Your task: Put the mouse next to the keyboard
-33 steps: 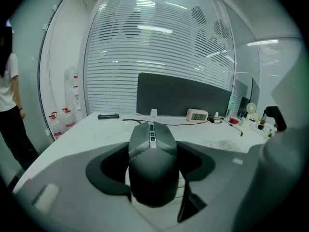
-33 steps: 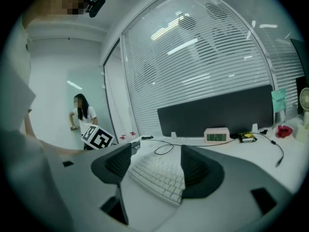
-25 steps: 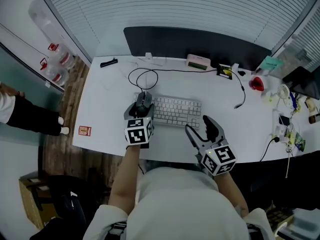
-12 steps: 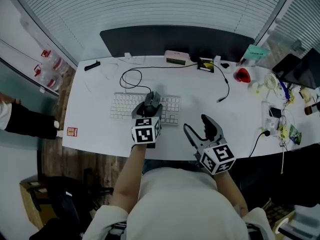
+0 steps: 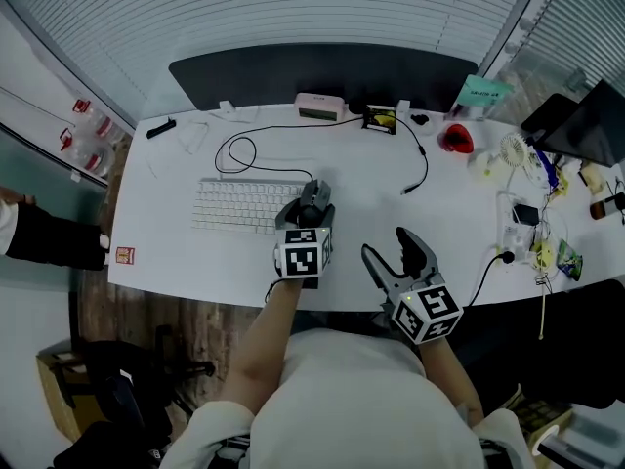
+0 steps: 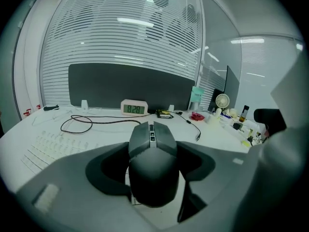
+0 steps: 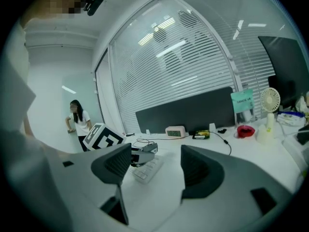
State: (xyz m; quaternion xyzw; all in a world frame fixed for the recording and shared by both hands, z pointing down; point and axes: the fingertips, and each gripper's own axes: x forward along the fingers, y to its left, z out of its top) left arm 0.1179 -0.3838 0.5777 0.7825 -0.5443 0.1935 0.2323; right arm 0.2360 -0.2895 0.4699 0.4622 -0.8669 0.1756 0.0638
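Clamped the mouse (image 6: 152, 163) in the left gripper (image 5: 312, 199), at the keyboard's (image 5: 244, 205) right end. Held the right gripper (image 7: 154, 168) agape, empty. Showed the clock's (image 6: 134, 108) lit face only in the left gripper view.

Left claw (image 6: 153, 178) grips dark mouse (image 6: 152, 166) above white desk (image 6: 212, 137).

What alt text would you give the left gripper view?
A dark grey mouse sits clamped between the two jaws of the left tool, over a white desk. Behind it are a keyboard at left, a looped black cable and a small digital clock, before a dark panel and window blinds.
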